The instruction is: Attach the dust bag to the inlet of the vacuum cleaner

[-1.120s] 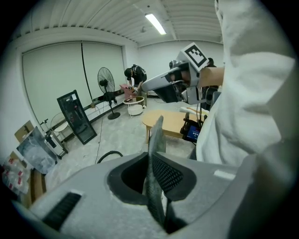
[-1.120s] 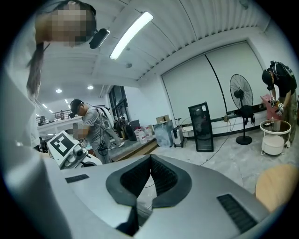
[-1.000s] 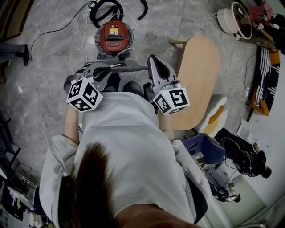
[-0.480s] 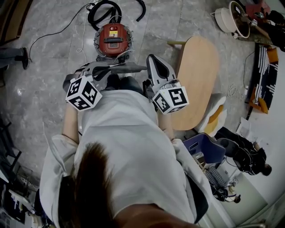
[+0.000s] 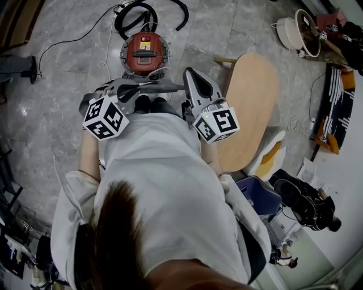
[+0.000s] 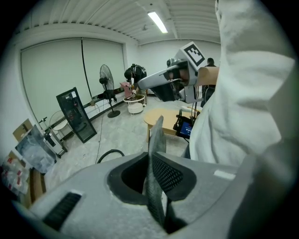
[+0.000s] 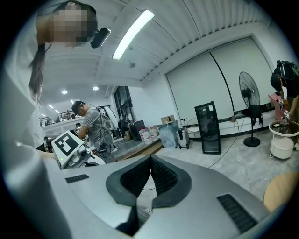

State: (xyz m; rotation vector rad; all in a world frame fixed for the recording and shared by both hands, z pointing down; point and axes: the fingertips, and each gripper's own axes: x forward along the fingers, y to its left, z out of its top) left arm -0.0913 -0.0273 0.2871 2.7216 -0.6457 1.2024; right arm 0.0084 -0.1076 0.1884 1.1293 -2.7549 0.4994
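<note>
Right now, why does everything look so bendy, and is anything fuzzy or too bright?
Head view: the wide lens curves the floor around the red vacuum cleaner and darkens the corners. Left gripper view: the dust bag edge pinched in the jaws sits too close, so it looks soft. Right gripper view: the ceiling light glares white, walls bow.

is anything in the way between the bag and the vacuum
Nothing visible. The left gripper holds the bag just short of the vacuum; the hose lies beyond it, the table off to the right. The inlet itself isn't visible.
</note>
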